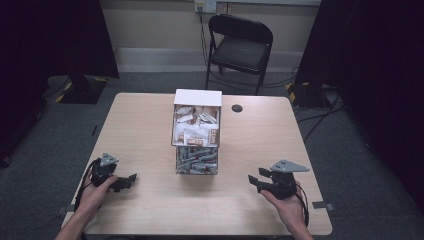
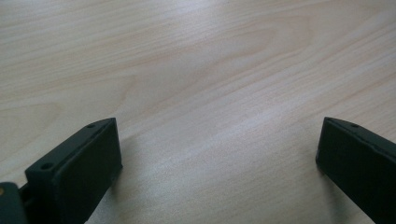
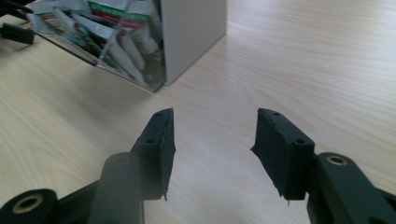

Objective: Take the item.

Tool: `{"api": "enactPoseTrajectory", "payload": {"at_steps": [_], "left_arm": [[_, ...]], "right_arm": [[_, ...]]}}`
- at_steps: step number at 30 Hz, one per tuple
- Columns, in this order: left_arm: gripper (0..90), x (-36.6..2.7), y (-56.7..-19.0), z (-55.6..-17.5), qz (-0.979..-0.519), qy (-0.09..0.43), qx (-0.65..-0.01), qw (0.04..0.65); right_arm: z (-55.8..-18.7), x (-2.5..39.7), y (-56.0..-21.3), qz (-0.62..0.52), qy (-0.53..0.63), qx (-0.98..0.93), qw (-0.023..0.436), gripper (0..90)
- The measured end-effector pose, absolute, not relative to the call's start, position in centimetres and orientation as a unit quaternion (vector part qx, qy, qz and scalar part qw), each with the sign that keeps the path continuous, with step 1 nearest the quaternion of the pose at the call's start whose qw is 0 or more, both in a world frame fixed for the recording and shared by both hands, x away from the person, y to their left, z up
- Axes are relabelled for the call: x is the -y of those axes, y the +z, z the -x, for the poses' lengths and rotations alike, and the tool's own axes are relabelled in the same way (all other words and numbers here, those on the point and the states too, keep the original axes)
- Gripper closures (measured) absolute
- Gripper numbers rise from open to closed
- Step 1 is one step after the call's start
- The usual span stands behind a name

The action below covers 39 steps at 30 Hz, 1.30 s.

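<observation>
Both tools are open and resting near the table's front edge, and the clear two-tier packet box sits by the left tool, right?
Not quite. The high view shows the clear two-tier packet box at the middle of the light wooden table, between the left tool and right tool. Both are open.

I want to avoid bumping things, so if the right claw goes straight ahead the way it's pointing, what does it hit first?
Probably nothing soon: the right claw is open over bare table. The clear box of packets sits ahead, off to its left, though depth is uncertain.
</observation>
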<state>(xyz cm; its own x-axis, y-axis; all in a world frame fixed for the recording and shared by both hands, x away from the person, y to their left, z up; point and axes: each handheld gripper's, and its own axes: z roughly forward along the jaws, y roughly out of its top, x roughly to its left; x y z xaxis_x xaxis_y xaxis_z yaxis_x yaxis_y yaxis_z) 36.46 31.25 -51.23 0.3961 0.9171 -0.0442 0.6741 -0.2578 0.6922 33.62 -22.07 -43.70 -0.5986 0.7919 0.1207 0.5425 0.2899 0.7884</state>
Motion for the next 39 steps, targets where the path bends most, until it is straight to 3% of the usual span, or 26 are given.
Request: {"api": "enactPoseTrajectory", "payload": {"at_steps": [39], "left_arm": [[0.0, -31.2, -51.2, -36.5, -0.770, 0.188, -0.517, 0.323]], "right_arm": [[-34.4, 11.4, -40.3, -0.292, 0.486, -0.819, 0.085, 60.3]]}}
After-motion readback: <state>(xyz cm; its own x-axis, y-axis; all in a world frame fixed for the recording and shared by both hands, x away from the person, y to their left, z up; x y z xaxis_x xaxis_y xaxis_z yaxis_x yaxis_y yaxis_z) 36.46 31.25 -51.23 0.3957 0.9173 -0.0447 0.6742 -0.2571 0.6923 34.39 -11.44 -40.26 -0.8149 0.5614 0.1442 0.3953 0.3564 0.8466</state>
